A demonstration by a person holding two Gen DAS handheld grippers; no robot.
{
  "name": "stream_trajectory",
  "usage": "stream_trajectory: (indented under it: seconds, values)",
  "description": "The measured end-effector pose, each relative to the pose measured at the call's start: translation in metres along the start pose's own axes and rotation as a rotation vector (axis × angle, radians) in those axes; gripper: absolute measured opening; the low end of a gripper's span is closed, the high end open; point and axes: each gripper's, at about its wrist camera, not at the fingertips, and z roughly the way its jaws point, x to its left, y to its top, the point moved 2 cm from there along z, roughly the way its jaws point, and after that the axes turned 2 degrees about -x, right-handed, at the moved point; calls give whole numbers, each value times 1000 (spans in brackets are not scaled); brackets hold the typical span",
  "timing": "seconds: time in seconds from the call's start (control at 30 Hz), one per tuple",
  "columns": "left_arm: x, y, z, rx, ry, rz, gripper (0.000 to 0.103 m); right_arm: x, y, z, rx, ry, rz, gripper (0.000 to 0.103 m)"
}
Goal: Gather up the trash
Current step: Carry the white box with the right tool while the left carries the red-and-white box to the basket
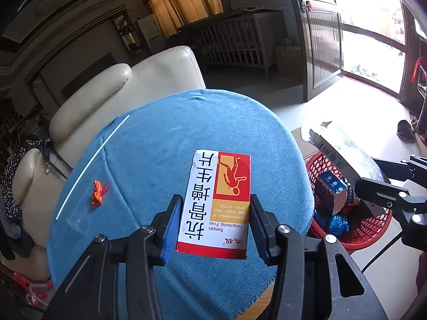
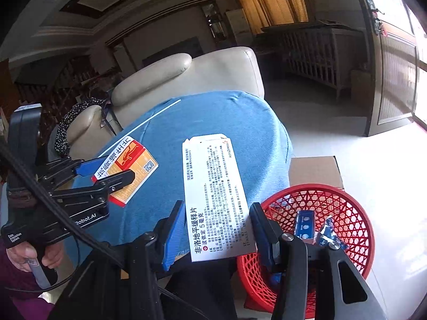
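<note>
1. Left hand-held gripper (image 1: 214, 222) pinches a red-and-white medicine box (image 1: 217, 202) above the blue-clothed table (image 1: 160, 138).
2. Right hand-held gripper (image 2: 217, 230) pinches a white printed box (image 2: 214, 197) beside the red basket (image 2: 355, 213).
3. Only the left view shows an orange wrapper (image 1: 98, 192) on the table.
4. Only the right view shows a hand (image 2: 32, 257) gripping the left handle.

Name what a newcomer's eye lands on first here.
The red-and-white medicine box clamped in the left gripper over the blue tablecloth. Then the white medicine box in the right gripper, beside the red basket on the floor.
</note>
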Motion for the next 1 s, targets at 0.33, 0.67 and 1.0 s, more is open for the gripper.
stream_trajectory:
  seconds: [0.33, 0.67, 1.0]
  values:
    - [-27, 18, -1, -41, -53, 56, 50, -23, -3, -7, -7, -38, 48, 52]
    - [-60, 33, -2, -64, -104, 99, 51, -59, -6, -23, -33, -82, 124, 52]
    - [-83, 43, -1, -59, -168, 121, 51, -89, -6, -35, -60, -101, 200, 52]
